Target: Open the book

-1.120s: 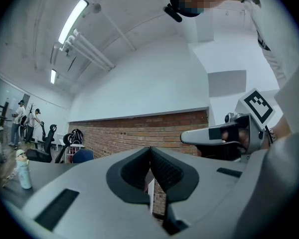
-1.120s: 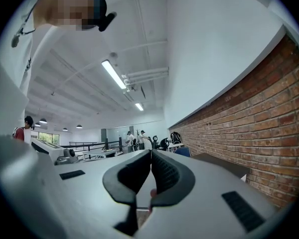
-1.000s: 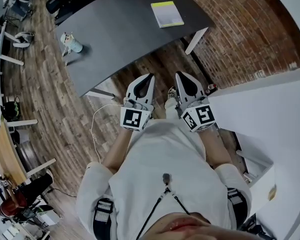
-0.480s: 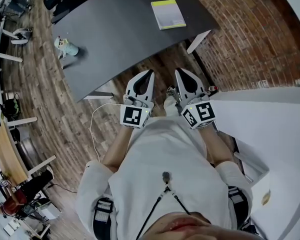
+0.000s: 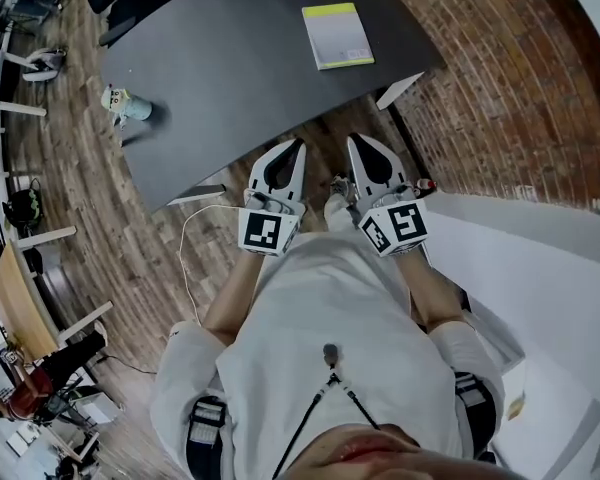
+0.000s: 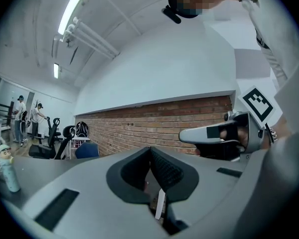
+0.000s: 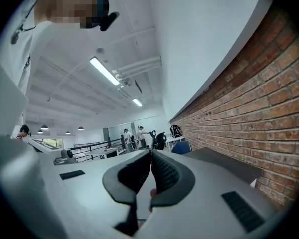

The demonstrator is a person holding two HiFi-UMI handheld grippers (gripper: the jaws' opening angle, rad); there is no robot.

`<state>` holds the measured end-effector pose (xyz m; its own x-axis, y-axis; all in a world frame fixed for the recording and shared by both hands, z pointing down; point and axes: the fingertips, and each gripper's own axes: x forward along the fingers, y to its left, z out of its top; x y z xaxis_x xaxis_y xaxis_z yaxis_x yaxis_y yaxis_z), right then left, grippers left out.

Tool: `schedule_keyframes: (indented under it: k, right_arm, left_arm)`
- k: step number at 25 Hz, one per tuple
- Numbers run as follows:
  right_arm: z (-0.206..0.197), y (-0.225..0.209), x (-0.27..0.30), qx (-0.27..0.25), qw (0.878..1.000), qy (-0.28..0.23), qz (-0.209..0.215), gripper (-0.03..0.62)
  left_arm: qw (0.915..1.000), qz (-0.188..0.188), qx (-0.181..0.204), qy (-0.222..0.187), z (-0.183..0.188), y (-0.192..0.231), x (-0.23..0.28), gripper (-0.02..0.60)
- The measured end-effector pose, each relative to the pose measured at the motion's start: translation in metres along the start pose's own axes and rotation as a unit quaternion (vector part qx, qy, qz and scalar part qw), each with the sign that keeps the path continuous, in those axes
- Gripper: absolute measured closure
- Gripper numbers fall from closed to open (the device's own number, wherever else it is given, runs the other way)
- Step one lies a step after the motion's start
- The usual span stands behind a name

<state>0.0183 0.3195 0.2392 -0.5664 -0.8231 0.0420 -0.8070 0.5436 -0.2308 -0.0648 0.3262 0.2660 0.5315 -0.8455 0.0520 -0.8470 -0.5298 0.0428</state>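
step: approach to shut book (image 5: 337, 36) on counter (image 5: 230, 78) | left tongs (image 5: 298, 145), right tongs (image 5: 352, 141): both pinched together, empty | next: reach book, catch cover edge

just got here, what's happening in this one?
A person holds the left gripper and right gripper close to the chest, both shut and empty. The book lies closed on the dark table ahead, untouched. A small figurine stands near the table's left edge.
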Motion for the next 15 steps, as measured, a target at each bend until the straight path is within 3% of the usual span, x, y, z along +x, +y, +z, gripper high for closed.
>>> schedule_keyframes:
  k: [15]
  right_arm:
    - [0.019,-0.130,0.058,0.008,0.998,0.025,0.051,0.559]
  left_arm:
    - [0.9979,0.060,-0.017,-0.018,0.014,0.001,0.132,0.560]
